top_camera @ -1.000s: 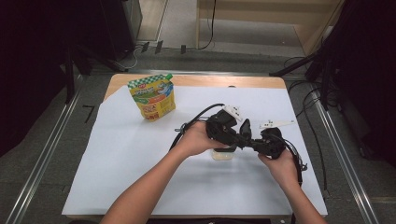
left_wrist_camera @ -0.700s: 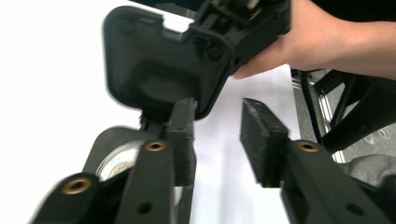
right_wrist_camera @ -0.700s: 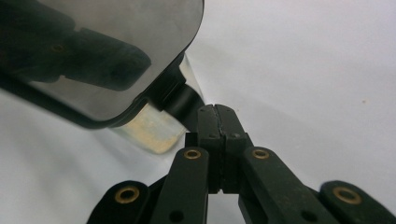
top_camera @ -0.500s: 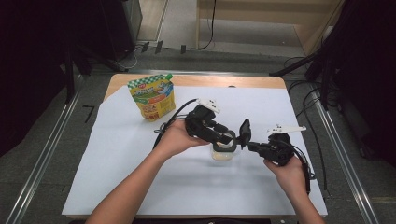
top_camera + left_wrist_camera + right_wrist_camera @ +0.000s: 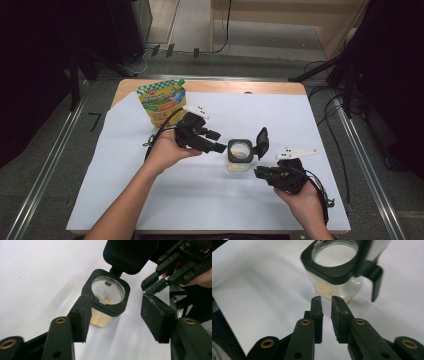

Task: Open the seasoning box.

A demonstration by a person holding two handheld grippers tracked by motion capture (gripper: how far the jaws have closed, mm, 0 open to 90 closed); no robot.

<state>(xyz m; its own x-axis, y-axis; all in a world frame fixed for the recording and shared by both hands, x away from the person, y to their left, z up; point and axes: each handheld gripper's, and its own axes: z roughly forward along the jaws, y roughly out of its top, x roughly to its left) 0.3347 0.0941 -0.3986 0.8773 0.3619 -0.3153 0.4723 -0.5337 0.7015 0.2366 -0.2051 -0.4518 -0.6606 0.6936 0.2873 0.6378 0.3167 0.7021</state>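
Observation:
A small clear jar [image 5: 238, 159] with a black square collar and some yellowish powder stands mid-table, its black flip lid [image 5: 261, 142] hinged up and open. My left gripper [image 5: 217, 141] is just left of it. Its jaws [image 5: 116, 307] have just been opening and stand wide, the jar [image 5: 107, 296] ahead of them and one pad [image 5: 80, 315] close by its corner. My right gripper [image 5: 258, 173] is below and right of the jar. Its jaws [image 5: 325, 300] have just been opening to a narrow gap with nothing between them, short of the jar [image 5: 335, 272].
A green and yellow pouch [image 5: 162, 101] stands at the back left of the white sheet [image 5: 150, 200] that covers the table. The wooden table edge [image 5: 210, 86] shows at the back. Cables trail from both grippers. The right gripper [image 5: 162, 275] shows beyond the jar.
Both grippers were together at the jar; the left one has drawn back to the left and opened, and the right one has pulled away to the lower right. The jar stays put.

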